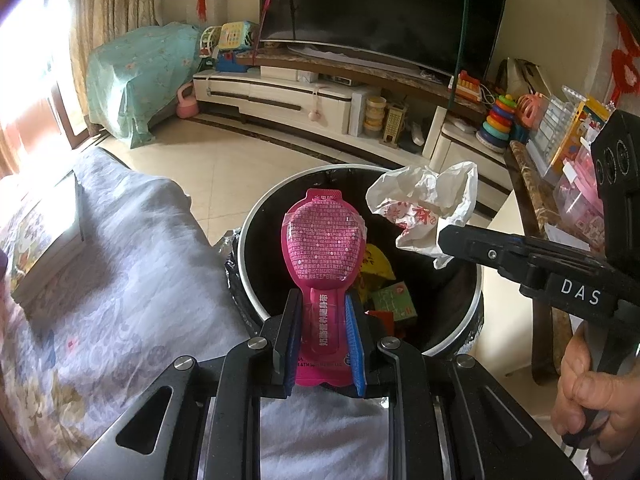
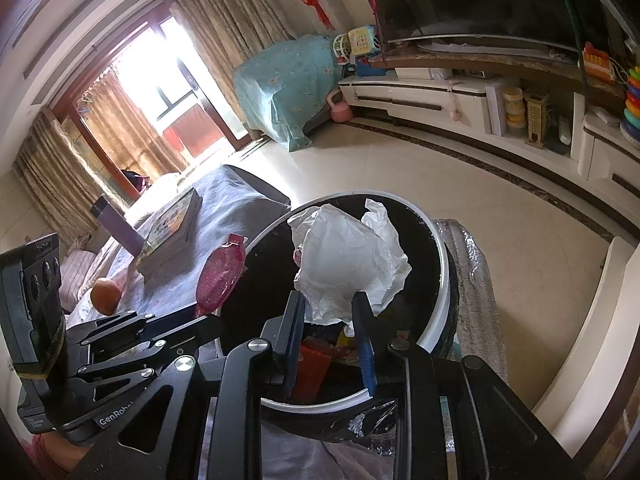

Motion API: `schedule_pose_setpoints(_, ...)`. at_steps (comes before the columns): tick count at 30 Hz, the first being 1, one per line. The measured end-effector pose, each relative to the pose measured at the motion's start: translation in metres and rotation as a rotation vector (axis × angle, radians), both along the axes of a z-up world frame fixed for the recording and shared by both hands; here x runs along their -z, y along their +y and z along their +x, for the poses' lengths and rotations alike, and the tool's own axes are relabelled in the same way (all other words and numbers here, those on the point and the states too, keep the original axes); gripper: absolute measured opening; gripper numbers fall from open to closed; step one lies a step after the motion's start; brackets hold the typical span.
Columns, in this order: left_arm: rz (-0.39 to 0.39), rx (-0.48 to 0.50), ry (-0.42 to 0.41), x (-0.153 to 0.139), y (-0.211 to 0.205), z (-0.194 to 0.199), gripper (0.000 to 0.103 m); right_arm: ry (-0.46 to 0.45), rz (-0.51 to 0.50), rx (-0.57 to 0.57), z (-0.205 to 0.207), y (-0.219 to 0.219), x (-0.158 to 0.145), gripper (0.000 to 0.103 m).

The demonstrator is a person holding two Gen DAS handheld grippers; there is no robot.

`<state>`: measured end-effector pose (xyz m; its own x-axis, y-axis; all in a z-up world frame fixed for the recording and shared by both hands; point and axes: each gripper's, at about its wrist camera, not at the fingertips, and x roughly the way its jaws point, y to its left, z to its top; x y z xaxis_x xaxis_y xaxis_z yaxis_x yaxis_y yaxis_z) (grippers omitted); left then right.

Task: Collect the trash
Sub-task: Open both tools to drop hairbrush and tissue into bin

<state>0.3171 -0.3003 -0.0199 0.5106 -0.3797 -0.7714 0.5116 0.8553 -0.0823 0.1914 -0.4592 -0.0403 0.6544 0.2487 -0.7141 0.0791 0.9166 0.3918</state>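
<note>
Trash fills both of your grippers. Your left gripper (image 1: 322, 308) is clamped on a pink pouch (image 1: 325, 240) by its narrow neck, the wide end standing upright over the near rim of the round black bin (image 1: 256, 216). Your right gripper (image 2: 330, 308) has a crumpled white paper wrapper (image 2: 348, 260) between its blue pads, held above the bin's open mouth; the jaws stand narrow and the pads press into the paper's lower folds. Inside the bin lie a yellow wrapper (image 1: 376, 264) and a green carton (image 1: 394, 300). Beside the bin, the cloth-covered worktop (image 1: 120, 248) carries a stack of books (image 2: 172, 232) and an orange (image 2: 105, 295).
</note>
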Motion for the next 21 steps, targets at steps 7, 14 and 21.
schedule_pose_setpoints(7, -0.009, -0.001, 0.015, 0.0, 0.0, 0.005, 0.023, 0.006, 0.001, 0.003, 0.002, -0.002, -0.001, 0.028)
schedule_pose_setpoints(14, -0.045, -0.037, -0.014, -0.006, 0.017, -0.005, 0.049, -0.006, 0.021, 0.019, -0.003, -0.005, -0.004, 0.048)
schedule_pose_setpoints(21, -0.108, -0.1, -0.044, -0.009, 0.053, -0.044, 0.055, -0.065, 0.033, 0.047, -0.028, 0.006, -0.014, 0.071)
